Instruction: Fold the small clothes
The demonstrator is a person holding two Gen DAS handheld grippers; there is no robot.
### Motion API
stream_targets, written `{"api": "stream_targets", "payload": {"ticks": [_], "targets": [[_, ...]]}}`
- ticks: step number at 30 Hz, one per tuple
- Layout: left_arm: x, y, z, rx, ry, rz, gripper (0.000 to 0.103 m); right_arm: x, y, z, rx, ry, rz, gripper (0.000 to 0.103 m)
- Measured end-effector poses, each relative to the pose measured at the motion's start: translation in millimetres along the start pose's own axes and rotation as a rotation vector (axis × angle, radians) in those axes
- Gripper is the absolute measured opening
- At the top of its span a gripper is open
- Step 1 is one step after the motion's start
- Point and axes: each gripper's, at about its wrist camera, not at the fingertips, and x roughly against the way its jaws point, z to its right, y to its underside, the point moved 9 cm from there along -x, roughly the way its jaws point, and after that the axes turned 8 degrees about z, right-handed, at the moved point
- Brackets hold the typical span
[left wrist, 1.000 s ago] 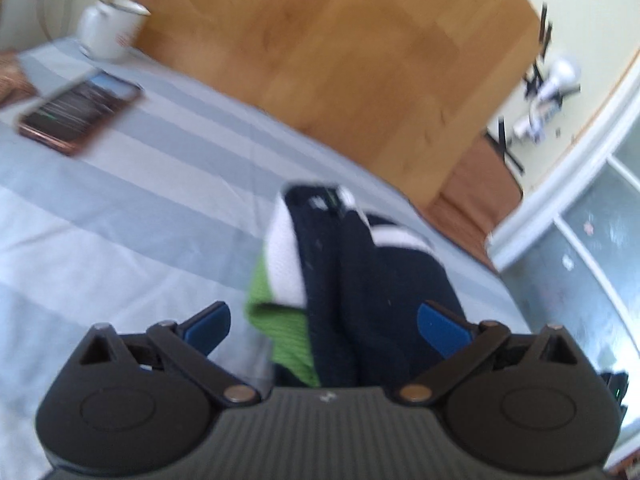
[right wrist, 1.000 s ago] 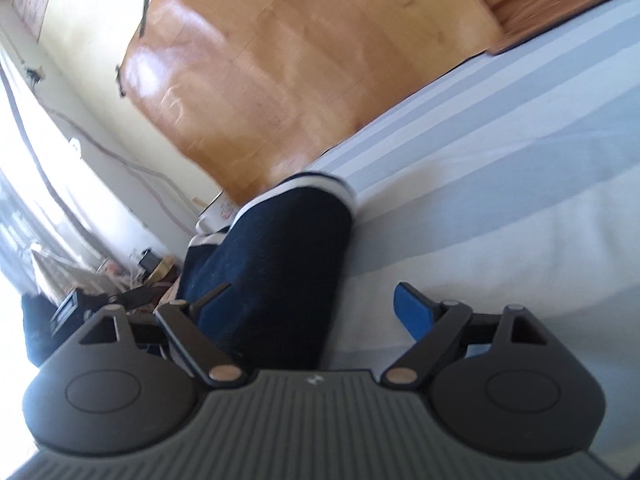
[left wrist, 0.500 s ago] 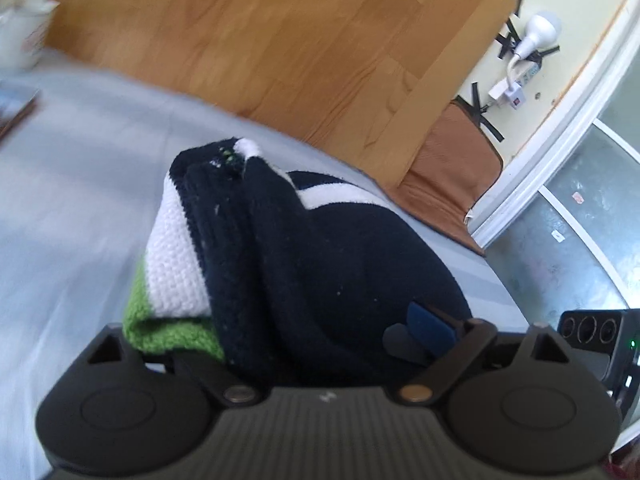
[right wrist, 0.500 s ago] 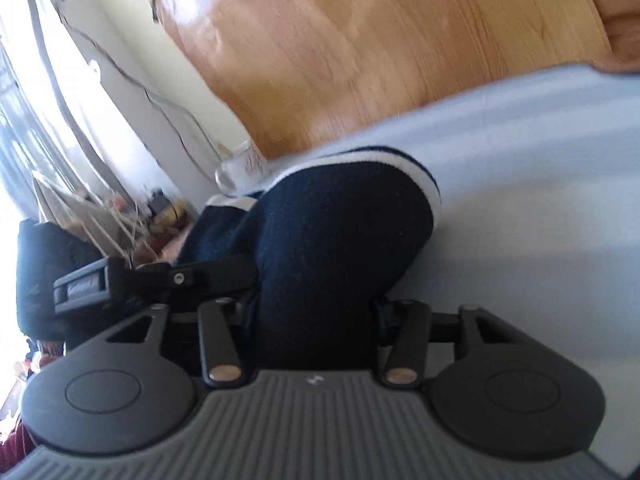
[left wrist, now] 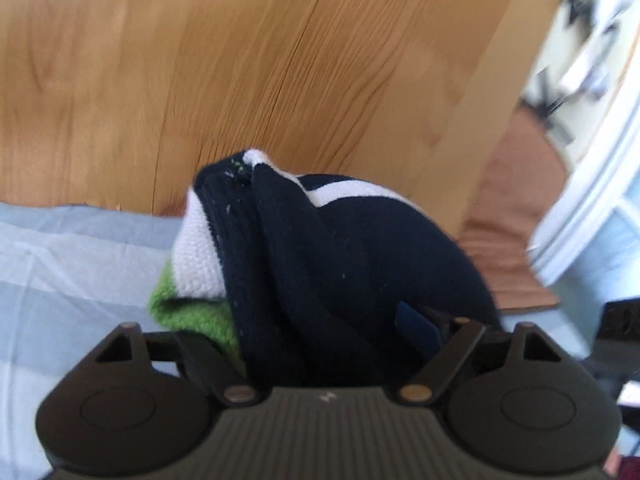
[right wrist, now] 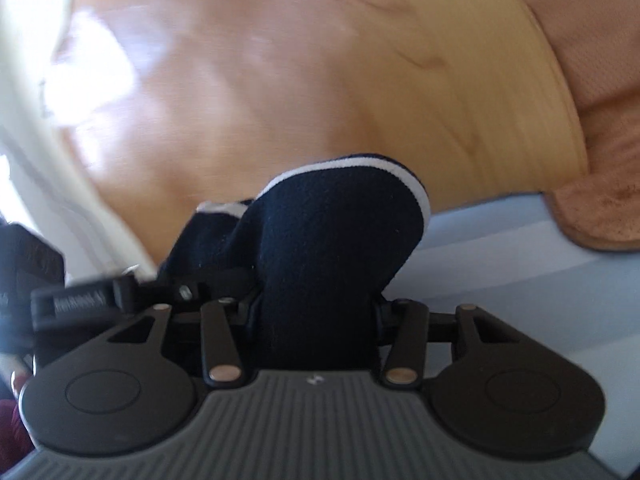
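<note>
We're seeing a knit garment (left wrist: 352, 264), navy, white and green wool, fuzzy and matt; striped bedsheet (left wrist: 60, 256) looking smooth cotton; headboard (left wrist: 280, 64) showing glossy wood grain; gripper body looking ribbed matt plastic.

Bare striped sheet (left wrist: 60, 264) open left, bunched knit garment (left wrist: 340, 264) blocking ahead, wooden headboard (left wrist: 280, 60) walling beyond

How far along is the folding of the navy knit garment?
Done: nothing looks folded yet; the navy knit garment is bunched. In hand: the right gripper is clamped on it, and the left gripper's jaws are closing around its other part. Left: laying it flat on the striped sheet and folding.
</note>
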Motion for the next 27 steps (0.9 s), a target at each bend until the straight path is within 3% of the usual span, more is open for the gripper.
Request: {"api": "stream_targets", "payload": {"ticks": [1,3,7,10,15,18,27], "targets": [[-9.7,3.7,-2.1,-0.013,-0.021,-0.003,0.081,-2.5,2.8,8.3,-0.020,0.024,-0.023,0.052],[-15.5,7.0,-2.1,-0.016,-0.013,0.035,0.092,1.9,3.0,14.8,-0.085,0.007,-0.024,0.054],[-12.4,12.0,-3.5,-0.046,-0.081,0.065,0.102,3.7,4.1,15.7,-0.103,0.018,-0.023,0.062],[-6.6,14.2,1.6,-0.088,-0.126,0.100,0.102,4.4,0.3,18.5,-0.120,0.029,0.007,0.069],[6.9,13.5,10.3,-0.204,-0.225,0.188,0.101,14.4,-14.6,29.0,-0.178,0.043,0.134,0.077],[8.7,18.1,13.0,-0.208,-0.258,0.167,0.101,22.8,-18.7,34.5,-0.200,0.064,0.189,0.078],[57.7,50.7,18.5,-0.216,-0.373,0.172,0.102,63.0,6.2,40.2,-0.193,0.249,0.187,0.078]]}}
